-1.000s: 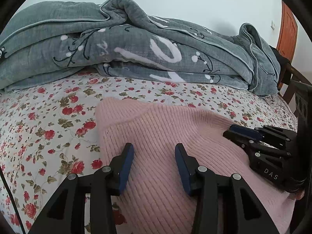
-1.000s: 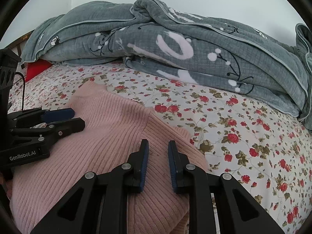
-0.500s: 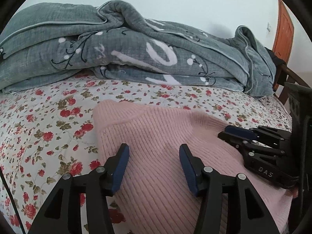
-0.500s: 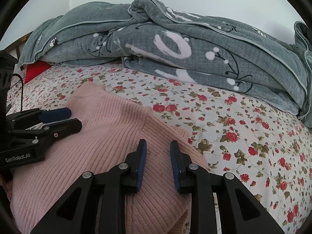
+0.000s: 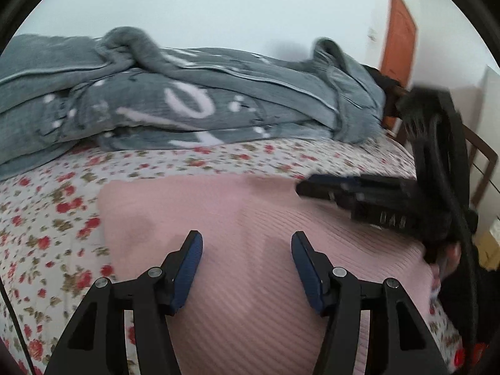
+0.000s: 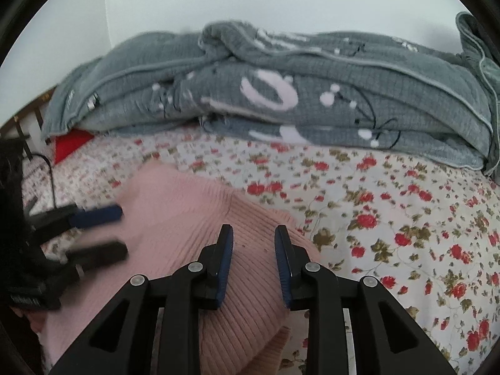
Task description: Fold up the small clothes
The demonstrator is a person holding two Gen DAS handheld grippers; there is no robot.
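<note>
A pink ribbed knit garment [image 5: 243, 237] lies folded on the floral bedsheet [image 5: 47, 206]; it also shows in the right wrist view [image 6: 187, 218]. My left gripper [image 5: 247, 250] is open and empty, held just above the garment's near left part. My right gripper [image 6: 253, 243] is open with a narrower gap, empty, over the garment's right folded edge. Each gripper shows in the other's view: the right one [image 5: 312, 187], the left one [image 6: 120, 231].
A bunched grey quilt [image 5: 193, 109] lies along the back of the bed, also in the right wrist view [image 6: 297, 100]. A red item [image 6: 70, 145] lies at the far left. An orange door [image 5: 398, 62] and dark wooden furniture [image 5: 481, 156] stand to the right.
Both grippers have opened wider and lifted or tilted up, so more wall shows. The pink garment lies where it was.
</note>
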